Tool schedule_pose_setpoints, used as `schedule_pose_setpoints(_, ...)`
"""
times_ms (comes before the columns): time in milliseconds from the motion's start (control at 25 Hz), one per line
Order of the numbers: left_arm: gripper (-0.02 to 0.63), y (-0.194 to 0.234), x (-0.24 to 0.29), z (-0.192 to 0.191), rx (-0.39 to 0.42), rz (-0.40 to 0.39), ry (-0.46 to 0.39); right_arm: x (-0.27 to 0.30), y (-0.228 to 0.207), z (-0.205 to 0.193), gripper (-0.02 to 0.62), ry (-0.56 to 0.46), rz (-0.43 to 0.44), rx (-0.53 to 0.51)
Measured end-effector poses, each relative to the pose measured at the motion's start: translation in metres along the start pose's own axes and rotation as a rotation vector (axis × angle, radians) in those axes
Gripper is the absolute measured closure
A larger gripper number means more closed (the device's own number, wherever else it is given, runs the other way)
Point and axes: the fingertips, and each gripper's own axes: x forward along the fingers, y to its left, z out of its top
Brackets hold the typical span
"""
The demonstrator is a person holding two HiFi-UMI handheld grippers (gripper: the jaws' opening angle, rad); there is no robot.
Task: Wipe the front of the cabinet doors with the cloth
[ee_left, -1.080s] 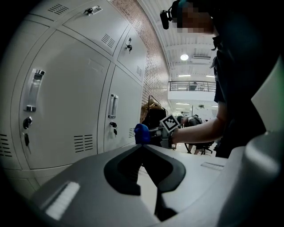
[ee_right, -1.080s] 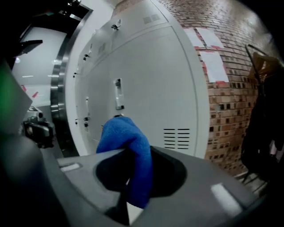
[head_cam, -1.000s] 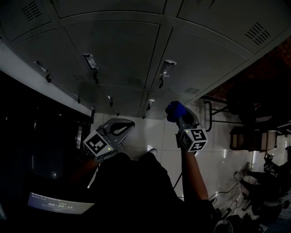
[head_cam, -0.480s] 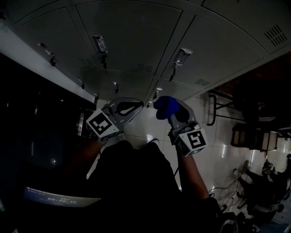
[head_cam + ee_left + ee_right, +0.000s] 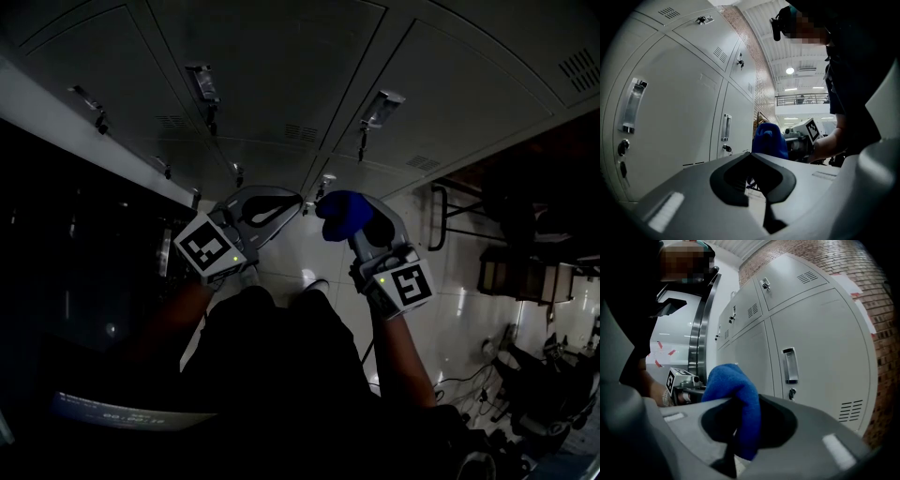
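Grey metal cabinet doors (image 5: 281, 84) fill the upper head view, each with a handle (image 5: 381, 105) and a vent. My right gripper (image 5: 354, 225) is shut on a bunched blue cloth (image 5: 339, 214), held a little off the doors. In the right gripper view the cloth (image 5: 736, 394) bulges out over the jaws, with a door (image 5: 820, 343) beyond. My left gripper (image 5: 296, 200) is shut with nothing in it, its tip close beside the cloth. The left gripper view shows the cloth (image 5: 769, 138) just past the left gripper (image 5: 751, 153), and doors (image 5: 670, 117) to its left.
Keys hang in the door locks (image 5: 622, 149). A brick wall (image 5: 876, 310) ends the cabinet row. A glossy white tile floor (image 5: 441, 309) lies below, with dark chairs and furniture (image 5: 525, 272) at right and a dark desk with a lit screen (image 5: 112, 412) at left.
Both grippers have risen towards the doors and drawn closer together. The blue cloth has stayed in the right gripper.
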Motion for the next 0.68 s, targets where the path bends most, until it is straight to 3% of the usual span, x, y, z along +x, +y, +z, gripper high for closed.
schedule_pose_setpoints(680, 0.606, 0.0037, 0.0058, -0.0099, -0.024, 0.012, -0.054, 0.0032, 0.0062, -0.005, 0.526, -0.003, 0.042, -0.003)
